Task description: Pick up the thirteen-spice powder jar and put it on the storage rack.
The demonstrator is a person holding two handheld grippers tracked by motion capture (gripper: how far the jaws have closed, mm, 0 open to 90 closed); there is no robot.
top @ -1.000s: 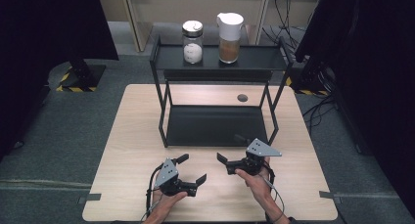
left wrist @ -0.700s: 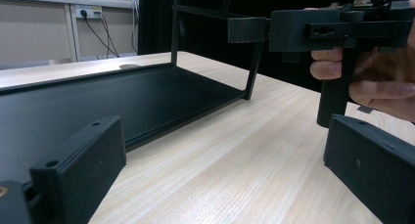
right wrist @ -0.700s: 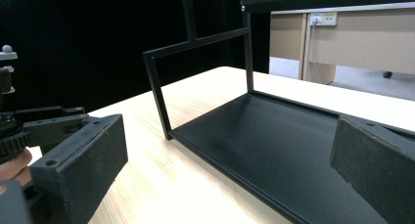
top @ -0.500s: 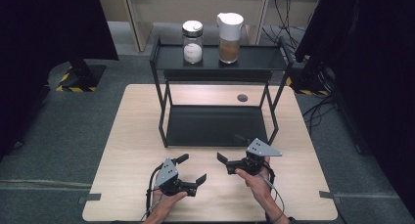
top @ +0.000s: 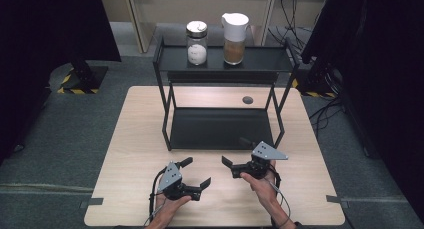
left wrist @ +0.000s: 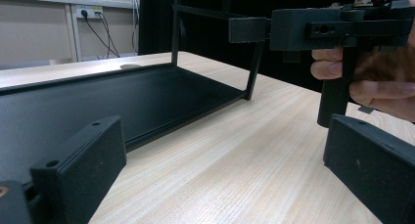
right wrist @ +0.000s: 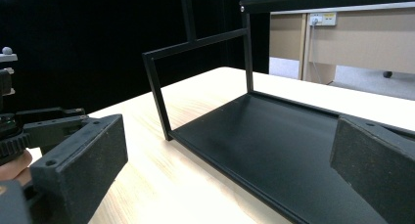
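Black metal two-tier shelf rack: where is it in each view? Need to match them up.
High view: the black metal two-tier shelf rack stands centre, at the table's far half, jars on its top tier.
Left gripper view: its bottom tray runs from left to centre, a corner post at centre.
Right gripper view: the tray fills centre-right, posts rising behind.
Shared landmark: the tray's near front edge on the light wooden table.

Light wood table holds black two-tier metal rack. On its top shelf: glass jar with white contents, beside white-lidded pitcher with brown contents.
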